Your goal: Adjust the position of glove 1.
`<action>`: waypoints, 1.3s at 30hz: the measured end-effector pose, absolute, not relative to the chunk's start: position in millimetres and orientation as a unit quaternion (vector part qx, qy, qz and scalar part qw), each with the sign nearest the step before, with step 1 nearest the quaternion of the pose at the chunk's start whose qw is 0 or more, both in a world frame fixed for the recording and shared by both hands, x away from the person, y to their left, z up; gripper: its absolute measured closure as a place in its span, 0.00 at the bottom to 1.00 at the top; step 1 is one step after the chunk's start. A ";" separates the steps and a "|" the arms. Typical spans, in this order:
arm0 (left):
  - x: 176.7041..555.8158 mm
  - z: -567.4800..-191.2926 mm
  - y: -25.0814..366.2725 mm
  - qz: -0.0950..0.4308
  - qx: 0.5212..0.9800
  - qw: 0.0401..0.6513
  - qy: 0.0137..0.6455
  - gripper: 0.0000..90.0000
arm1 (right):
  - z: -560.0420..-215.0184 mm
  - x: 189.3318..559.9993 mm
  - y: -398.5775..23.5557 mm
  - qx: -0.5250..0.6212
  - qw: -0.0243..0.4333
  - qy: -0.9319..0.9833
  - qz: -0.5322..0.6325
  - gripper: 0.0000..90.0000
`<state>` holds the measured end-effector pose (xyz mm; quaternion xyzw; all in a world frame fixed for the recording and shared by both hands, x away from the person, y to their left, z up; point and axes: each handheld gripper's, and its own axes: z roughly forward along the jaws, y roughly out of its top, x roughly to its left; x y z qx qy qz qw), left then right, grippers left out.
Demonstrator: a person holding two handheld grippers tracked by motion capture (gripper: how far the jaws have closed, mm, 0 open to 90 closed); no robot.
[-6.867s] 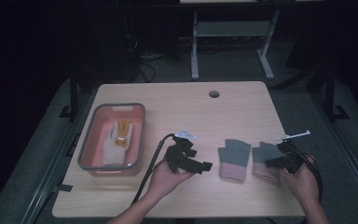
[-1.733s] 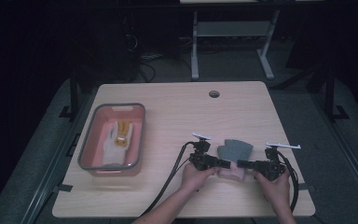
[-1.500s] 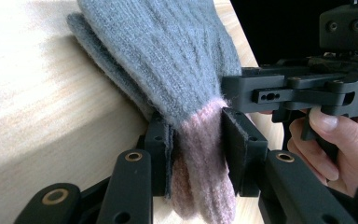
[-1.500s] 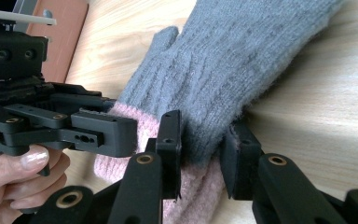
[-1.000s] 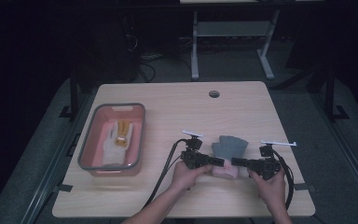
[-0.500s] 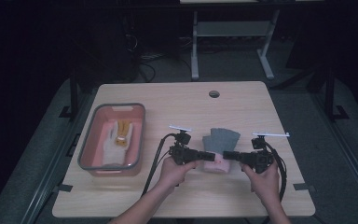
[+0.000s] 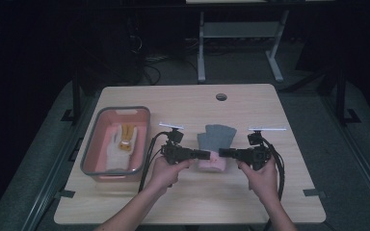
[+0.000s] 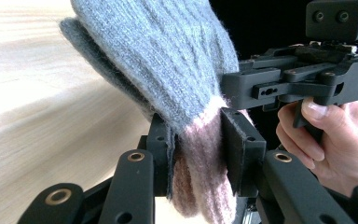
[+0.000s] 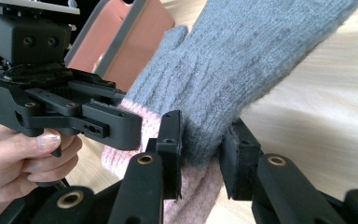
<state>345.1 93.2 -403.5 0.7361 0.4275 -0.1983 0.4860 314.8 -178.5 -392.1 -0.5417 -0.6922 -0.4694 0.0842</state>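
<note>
Two grey knit gloves with pink cuffs lie stacked and hang between both grippers just above the table. My left gripper pinches the cuff end from the left, and its own view shows the jaws shut on the pink cuff. My right gripper grips the same end from the right, with its jaws shut where grey meets pink. The grey fingers point away from me. Each gripper view shows the other gripper and the hand holding it.
A pink bin with a grey rim stands at the table's left and holds a white and orange glove. A round hole is in the far middle of the tabletop. Metal stand legs rise beyond the table.
Both hands have risen and moved away from the near edge and slightly left, carrying the gloves between them. The grips are unchanged.
</note>
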 end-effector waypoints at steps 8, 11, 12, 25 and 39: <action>347.7 -393.8 104.2 -0.192 0.737 0.491 0.423 0.74 | -383.9 321.7 -169.6 -0.532 0.092 -0.695 -0.475 0.79; 348.9 -390.4 108.5 -0.189 0.735 0.493 0.426 0.74 | -380.4 324.7 -165.9 -0.530 0.095 -0.694 -0.477 0.79; 348.9 -390.4 108.5 -0.189 0.735 0.493 0.426 0.74 | -380.4 324.7 -165.9 -0.530 0.095 -0.694 -0.477 0.79; 353.5 -380.4 133.2 -0.180 0.729 0.497 0.435 0.74 | -370.2 338.8 -142.4 -0.516 0.104 -0.706 -0.474 0.79; 357.5 -374.1 151.9 -0.173 0.725 0.500 0.440 0.74 | -363.5 349.6 -124.6 -0.507 0.111 -0.711 -0.475 0.79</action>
